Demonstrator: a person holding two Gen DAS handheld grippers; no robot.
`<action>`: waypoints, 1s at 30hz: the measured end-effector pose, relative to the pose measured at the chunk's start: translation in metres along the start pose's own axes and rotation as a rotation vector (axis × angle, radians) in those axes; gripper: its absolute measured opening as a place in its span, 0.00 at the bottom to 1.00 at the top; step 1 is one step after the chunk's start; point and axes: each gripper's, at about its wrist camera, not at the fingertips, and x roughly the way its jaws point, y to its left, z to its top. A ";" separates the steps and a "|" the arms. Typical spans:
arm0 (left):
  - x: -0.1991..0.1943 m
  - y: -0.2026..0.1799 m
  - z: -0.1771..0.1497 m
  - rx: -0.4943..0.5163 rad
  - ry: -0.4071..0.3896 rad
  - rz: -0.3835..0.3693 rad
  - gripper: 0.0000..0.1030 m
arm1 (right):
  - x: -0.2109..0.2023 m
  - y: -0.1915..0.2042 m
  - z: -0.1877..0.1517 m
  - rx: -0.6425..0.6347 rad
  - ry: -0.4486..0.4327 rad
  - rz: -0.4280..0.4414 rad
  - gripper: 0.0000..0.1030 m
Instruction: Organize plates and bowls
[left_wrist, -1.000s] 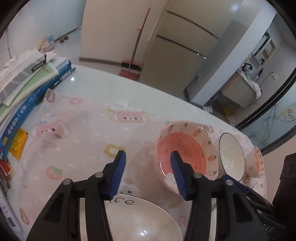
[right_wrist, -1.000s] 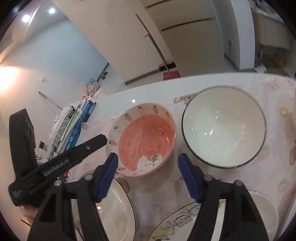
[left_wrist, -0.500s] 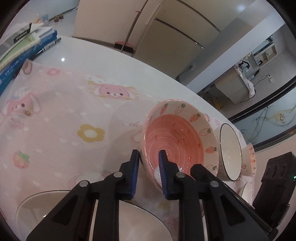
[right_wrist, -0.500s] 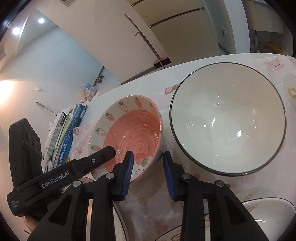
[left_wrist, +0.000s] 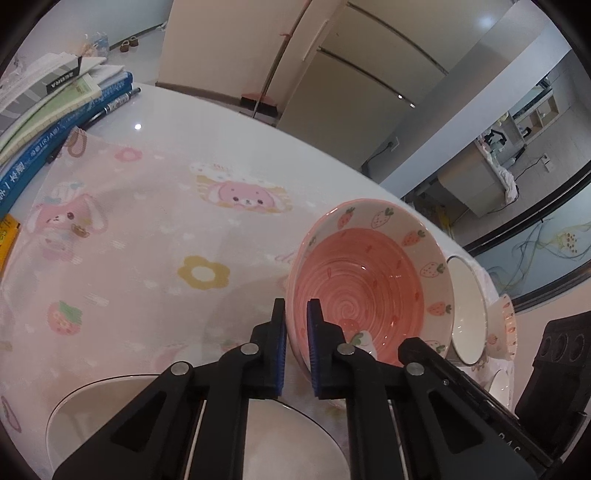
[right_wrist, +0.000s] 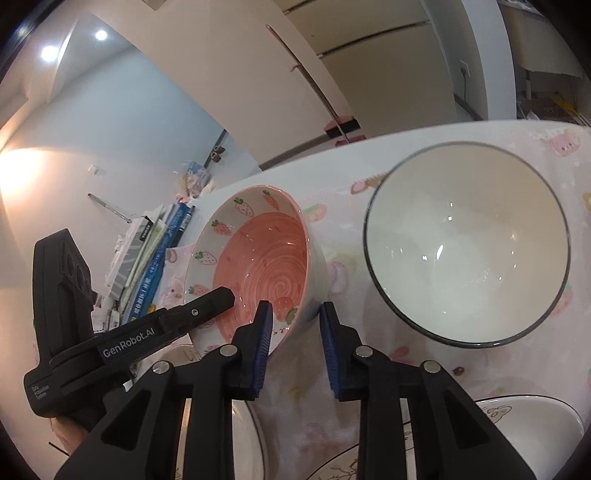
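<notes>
stack of books (left_wrist: 55, 107): lay at the far left of the table, beside the pink cartoon cloth (left_wrist: 122, 243).
white plate (left_wrist: 122, 413): near edge, under the left gripper.
left gripper (left_wrist: 295, 347): its 2 blue pads were pinched on the near rim of the pink strawberry bowl (left_wrist: 369, 288), 1 pad outside the wall and 1 inside; the bowl was tilted, its mouth turned toward the camera.
right gripper (right_wrist: 295, 343): jaws straddled the same bowl's (right_wrist: 258, 262) near wall, left pad inside against it; whether the right pad touched, i cannot tell.
white bowl, dark rim (right_wrist: 465, 247): stood upright on the cloth just right of the pink bowl.
illustrated plate (right_wrist: 517, 435): lower right corner, partly hidden.
</notes>
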 end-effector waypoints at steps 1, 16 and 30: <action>-0.004 -0.002 0.001 0.002 -0.011 -0.005 0.08 | -0.004 0.003 0.001 -0.009 -0.010 0.002 0.27; -0.072 -0.055 0.000 0.114 -0.179 -0.023 0.08 | -0.085 0.026 0.014 -0.080 -0.070 0.010 0.27; -0.098 -0.159 0.005 0.247 -0.254 -0.074 0.09 | -0.193 -0.014 0.031 -0.033 -0.262 0.013 0.27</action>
